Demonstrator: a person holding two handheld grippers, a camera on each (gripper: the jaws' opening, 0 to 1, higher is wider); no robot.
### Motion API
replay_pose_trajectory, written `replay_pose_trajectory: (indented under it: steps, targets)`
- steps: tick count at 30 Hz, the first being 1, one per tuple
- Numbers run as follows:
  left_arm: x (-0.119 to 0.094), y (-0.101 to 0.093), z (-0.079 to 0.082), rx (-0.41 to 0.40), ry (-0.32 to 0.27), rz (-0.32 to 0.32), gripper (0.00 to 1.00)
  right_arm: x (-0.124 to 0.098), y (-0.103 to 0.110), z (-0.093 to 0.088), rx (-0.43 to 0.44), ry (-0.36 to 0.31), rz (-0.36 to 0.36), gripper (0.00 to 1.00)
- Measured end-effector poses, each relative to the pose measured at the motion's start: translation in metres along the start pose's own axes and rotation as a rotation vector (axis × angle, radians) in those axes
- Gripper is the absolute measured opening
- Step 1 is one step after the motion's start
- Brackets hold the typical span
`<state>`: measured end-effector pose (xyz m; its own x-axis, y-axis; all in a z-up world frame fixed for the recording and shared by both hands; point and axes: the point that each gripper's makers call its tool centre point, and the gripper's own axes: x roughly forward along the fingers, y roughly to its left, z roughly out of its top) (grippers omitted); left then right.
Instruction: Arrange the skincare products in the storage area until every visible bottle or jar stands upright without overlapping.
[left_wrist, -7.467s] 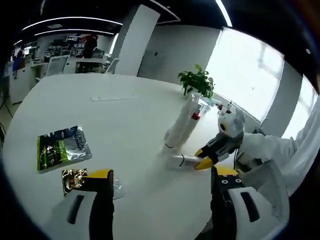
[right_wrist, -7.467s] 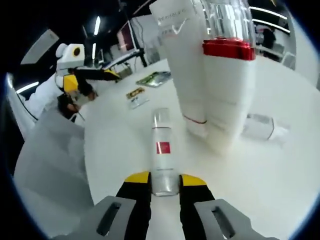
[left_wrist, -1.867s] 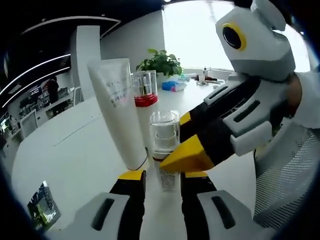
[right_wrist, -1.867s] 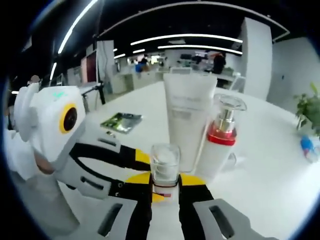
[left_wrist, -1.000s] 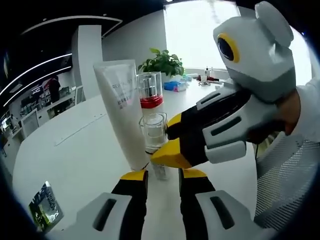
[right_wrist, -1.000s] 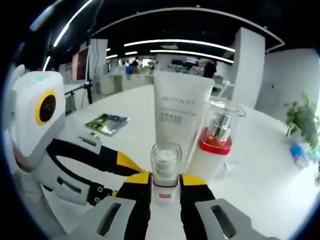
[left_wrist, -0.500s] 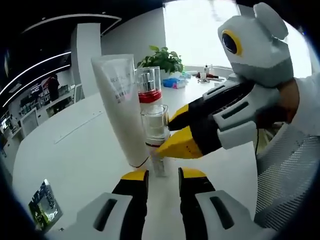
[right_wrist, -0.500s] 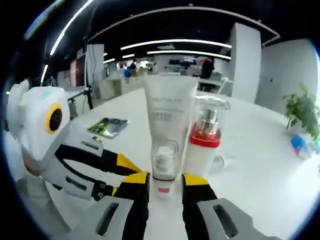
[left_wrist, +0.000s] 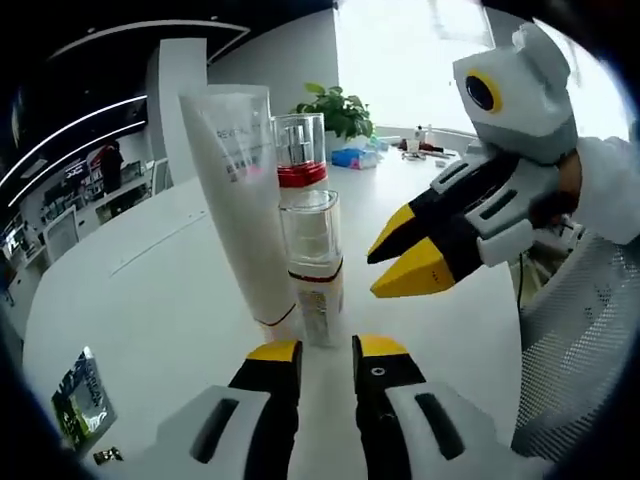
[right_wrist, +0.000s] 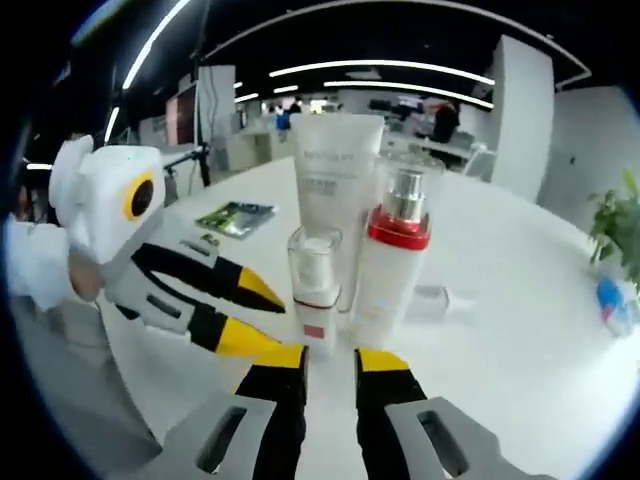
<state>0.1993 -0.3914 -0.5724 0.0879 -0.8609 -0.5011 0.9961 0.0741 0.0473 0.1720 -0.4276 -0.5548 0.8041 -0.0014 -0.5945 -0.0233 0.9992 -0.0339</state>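
A small clear-capped bottle (left_wrist: 313, 270) (right_wrist: 315, 290) stands upright on the white table (left_wrist: 150, 290), free of both grippers. It is close against a tall white tube (left_wrist: 238, 190) (right_wrist: 335, 175) and a red-collared pump bottle (left_wrist: 300, 160) (right_wrist: 392, 255), both upright. My left gripper (left_wrist: 326, 352) sits just short of the small bottle, its jaws slightly apart with nothing between them. My right gripper (right_wrist: 329, 358) is also a little short of it, open and holding nothing. The right gripper (left_wrist: 400, 260) reaches in from the right in the left gripper view; the left gripper (right_wrist: 255, 320) comes in from the left in the right gripper view.
A green packet (left_wrist: 75, 400) (right_wrist: 235, 215) and a small gold packet (left_wrist: 105, 455) lie flat on the table. A clear item (right_wrist: 430, 298) lies behind the pump bottle. A potted plant (left_wrist: 340, 105) stands at the far edge. A white sleeve (left_wrist: 600, 200) is at the right.
The right gripper, shut on the small bottle's base before, has let go and backed off. The bottle now stands alone by the tube. The left gripper has pulled back slightly.
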Motion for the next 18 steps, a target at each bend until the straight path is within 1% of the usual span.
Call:
replay_pose_trajectory:
  steps: [2, 5, 8, 10, 12, 15, 18]
  targets:
    - [0.003, 0.003, 0.001, -0.009, -0.005, 0.008, 0.15, 0.010, -0.001, -0.005, -0.050, 0.025, 0.007, 0.07]
    - [0.005, 0.006, 0.002, -0.021, -0.003, 0.022, 0.12, 0.018, -0.001, -0.007, -0.068, 0.044, 0.022, 0.07]
    - [0.006, 0.007, -0.001, -0.024, 0.010, 0.030, 0.11, 0.025, 0.001, -0.010, -0.089, 0.066, 0.042, 0.04]
    - [0.007, 0.007, -0.004, -0.031, 0.023, 0.035, 0.11, 0.030, 0.003, -0.017, -0.118, 0.104, 0.057, 0.05]
    - [0.009, 0.007, -0.006, -0.035, 0.029, 0.037, 0.11, 0.033, 0.006, -0.017, -0.155, 0.107, 0.062, 0.05]
    - [0.013, 0.002, -0.006, -0.045, 0.032, 0.031, 0.11, 0.033, 0.006, -0.018, -0.146, 0.112, 0.075, 0.05]
    - [0.017, 0.001, -0.008, -0.047, 0.036, 0.027, 0.11, 0.035, 0.002, -0.021, -0.152, 0.116, 0.073, 0.03]
